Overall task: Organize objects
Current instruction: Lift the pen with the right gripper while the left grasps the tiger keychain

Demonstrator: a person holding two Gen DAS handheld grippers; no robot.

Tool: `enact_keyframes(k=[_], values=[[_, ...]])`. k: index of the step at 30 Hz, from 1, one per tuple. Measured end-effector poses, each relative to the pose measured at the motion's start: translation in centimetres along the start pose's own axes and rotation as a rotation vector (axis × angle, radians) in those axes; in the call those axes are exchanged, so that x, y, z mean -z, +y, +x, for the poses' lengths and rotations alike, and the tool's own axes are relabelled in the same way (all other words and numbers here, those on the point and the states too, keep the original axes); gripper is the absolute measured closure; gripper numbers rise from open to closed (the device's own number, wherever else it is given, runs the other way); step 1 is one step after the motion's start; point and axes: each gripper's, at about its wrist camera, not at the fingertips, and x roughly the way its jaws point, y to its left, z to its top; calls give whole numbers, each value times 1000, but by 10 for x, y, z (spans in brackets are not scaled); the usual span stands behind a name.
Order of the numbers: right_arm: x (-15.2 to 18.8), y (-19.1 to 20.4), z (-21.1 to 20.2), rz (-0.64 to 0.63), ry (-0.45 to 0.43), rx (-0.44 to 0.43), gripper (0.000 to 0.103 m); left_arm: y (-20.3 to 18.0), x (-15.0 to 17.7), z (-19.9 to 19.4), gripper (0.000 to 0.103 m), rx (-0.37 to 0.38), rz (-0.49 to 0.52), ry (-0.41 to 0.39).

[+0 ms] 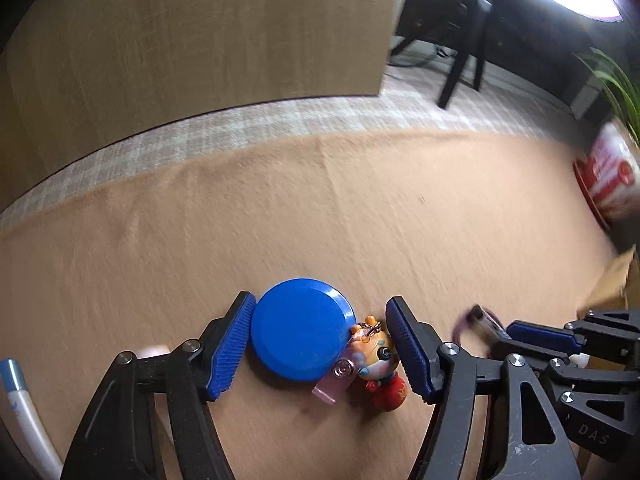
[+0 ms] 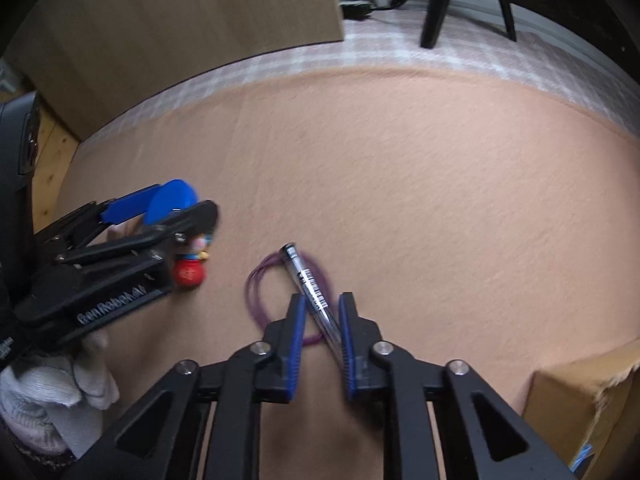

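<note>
On the tan cloth lies a round blue disc (image 1: pixel 300 328), touching a small cartoon figurine (image 1: pixel 382 364) with a red base and a pink tag. My left gripper (image 1: pixel 320 299) straddles both: one pad sits at the disc's rim and the other beside the figurine's head, jaws wide. Seen from the right wrist view, the left gripper (image 2: pixel 186 200) is low at the left. A clear pen (image 2: pixel 310 288) lies slantwise across a purple elastic loop (image 2: pixel 256 296). My right gripper (image 2: pixel 322 304) is shut on the pen's lower half. The right gripper (image 1: pixel 508 330) also shows at the left wrist view's right edge.
A cardboard box (image 2: pixel 580 400) stands at the cloth's near right corner. A red and white pot (image 1: pixel 612 176) with a green plant is far right. A white cloth or glove (image 2: pixel 52 392) bunches at lower left. A wooden panel (image 1: pixel 200 40) and black chair legs (image 1: pixel 460 64) stand beyond the table edge.
</note>
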Motion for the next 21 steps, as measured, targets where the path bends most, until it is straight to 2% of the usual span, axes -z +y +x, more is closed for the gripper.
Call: enact_keyframes(k=[8, 15, 21], values=[[36, 9, -8, -8, -6, -50, 94, -17, 57, -24, 33, 16, 46, -14], [79, 7, -21, -19, -8, -72, 95, -20, 116, -53, 33, 5, 28, -42], [100, 6, -25, -40, -1, -54, 95, -17, 152, -71, 33, 7, -4, -41]])
